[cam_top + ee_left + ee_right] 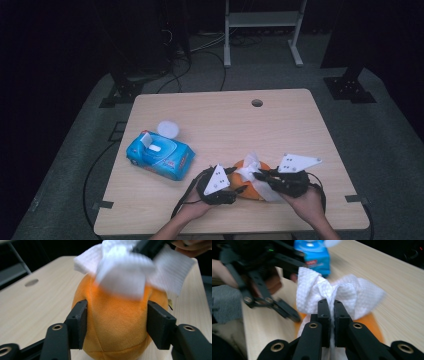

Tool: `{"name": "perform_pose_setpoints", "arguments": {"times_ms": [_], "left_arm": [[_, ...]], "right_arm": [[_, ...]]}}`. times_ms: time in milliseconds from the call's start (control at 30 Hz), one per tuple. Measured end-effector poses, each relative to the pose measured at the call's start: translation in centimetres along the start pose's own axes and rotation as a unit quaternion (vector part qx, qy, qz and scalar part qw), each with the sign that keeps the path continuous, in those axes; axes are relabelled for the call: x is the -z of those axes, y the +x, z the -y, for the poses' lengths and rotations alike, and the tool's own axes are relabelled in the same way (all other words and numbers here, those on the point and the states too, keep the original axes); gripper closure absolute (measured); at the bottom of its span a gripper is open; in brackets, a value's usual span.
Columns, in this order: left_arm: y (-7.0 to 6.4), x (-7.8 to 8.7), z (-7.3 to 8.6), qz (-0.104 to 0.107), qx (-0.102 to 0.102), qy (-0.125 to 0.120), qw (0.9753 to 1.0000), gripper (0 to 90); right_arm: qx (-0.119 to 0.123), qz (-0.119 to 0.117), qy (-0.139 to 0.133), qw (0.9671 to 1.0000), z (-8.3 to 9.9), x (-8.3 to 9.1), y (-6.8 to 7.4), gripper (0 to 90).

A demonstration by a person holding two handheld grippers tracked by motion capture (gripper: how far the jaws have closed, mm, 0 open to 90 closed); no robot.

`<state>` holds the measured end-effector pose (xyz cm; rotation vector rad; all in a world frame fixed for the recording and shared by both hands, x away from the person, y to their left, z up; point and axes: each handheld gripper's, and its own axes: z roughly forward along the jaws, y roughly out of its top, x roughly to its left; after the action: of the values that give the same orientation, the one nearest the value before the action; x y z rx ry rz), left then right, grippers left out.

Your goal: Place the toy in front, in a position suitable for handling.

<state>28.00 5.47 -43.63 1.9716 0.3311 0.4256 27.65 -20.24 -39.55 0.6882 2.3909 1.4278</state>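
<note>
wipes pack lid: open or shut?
Open. On the blue wipes pack the white flap stands raised above the top, with the white dispensing opening exposed beneath it in the high view.

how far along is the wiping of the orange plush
Done: a white wipe is out of the blue pack, whose flap stands open. In hand: the left claw clamps the orange plush while the right claw presses the pinched wipe on its top. Left: the plush's sides, then putting the wipe down.
</note>
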Motion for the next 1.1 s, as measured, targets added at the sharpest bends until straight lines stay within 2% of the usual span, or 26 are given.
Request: {"name": "perform_pose_setpoints", "arguments": {"times_ms": [67,100,133,167,233,300,367,433,467,533,567,633,700,733,800,867,933,1033,1100], "left_arm": [[0.3,0.0,0.0,0.017,0.021,-0.002,0.9996,29.4],[0.3,0.0,0.0,0.017,0.021,-0.002,0.9996,24.3],[0.7,-0.3,-0.2,0.032,0.054,0.003,0.9981,17.8],[0.8,-0.3,-0.2,0.031,0.061,0.008,0.9976,17.7],[0.7,-0.3,-0.1,0.021,0.048,0.016,0.9985,25.8],[0.3,-0.3,-0.1,0.023,0.041,0.012,0.9988,29.7],[-0.2,-0.4,-0.4,0.018,0.018,0.014,0.9996,30.3],[-0.5,-0.4,-0.4,0.013,-0.005,0.017,0.9998,32.0],[-0.4,-0.3,-0.3,0.014,-0.003,0.013,0.9998,32.9],[-0.2,-0.1,-0.1,0.015,-0.001,0.012,0.9998,34.2],[0.0,-0.1,-0.1,0.015,0.001,0.012,0.9998,34.1],[0.3,0.0,0.0,0.016,0.014,0.009,0.9997,30.9],[0.7,-0.2,0.0,0.006,0.052,0.009,0.9986,18.6],[0.9,-0.4,0.0,0.009,0.067,0.016,0.9976,12.5],[1.1,-0.7,0.2,0.025,0.085,0.03,0.9956,11.9],[0.9,-0.7,0.3,0.027,0.076,0.029,0.9963,23.0],[0.5,-0.5,0.0,0.023,0.058,0.024,0.9978,29.4],[-0.5,-0.6,-0.6,0.015,0.023,0.018,0.9995,32.5],[-0.9,-0.7,-0.7,0.008,0.002,0.024,0.9997,33.0]], "right_arm": [[-0.024,-0.006,0.0,0.9997,0.6,0.2,-0.9,85.3],[-0.029,-0.007,0.001,0.9996,0.7,0.2,-1.1,85.3],[-0.028,-0.011,0.005,0.9995,0.8,0.0,-1.0,85.4],[-0.026,-0.014,0.007,0.9996,0.7,-0.1,-0.8,85.3],[-0.014,-0.01,0.012,0.9998,0.4,-0.5,-0.2,85.3],[-0.004,-0.017,0.004,0.9998,0.0,-0.7,0.4,85.3],[0.004,-0.024,-0.001,0.9997,-0.3,-1.2,1.1,85.2],[0.021,-0.028,0.011,0.9993,-0.6,-1.9,1.7,85.3],[0.025,-0.025,0.014,0.9993,-0.6,-2.0,1.7,85.3],[0.019,-0.021,0.012,0.9995,-0.5,-1.7,1.3,85.4],[0.016,-0.008,0.01,0.9998,-0.4,-1.3,0.8,85.4],[0.004,0.011,0.01,0.9999,0.0,-0.6,-0.1,85.4],[-0.012,0.015,0.01,0.9998,0.4,-0.1,-0.8,85.5],[-0.018,0.014,0.01,0.9997,0.6,0.0,-0.9,85.5],[-0.017,0.012,0.013,0.9997,0.6,0.0,-0.8,85.5],[-0.011,0.015,0.013,0.9997,0.4,-0.1,-0.5,85.5],[-0.003,0.005,0.001,1.0,0.1,-0.2,-0.2,85.4],[0.001,-0.027,-0.009,0.9996,-0.5,-0.6,1.0,85.4],[0.018,-0.031,0.001,0.9994,-0.7,-1.2,1.7,85.4]]}}
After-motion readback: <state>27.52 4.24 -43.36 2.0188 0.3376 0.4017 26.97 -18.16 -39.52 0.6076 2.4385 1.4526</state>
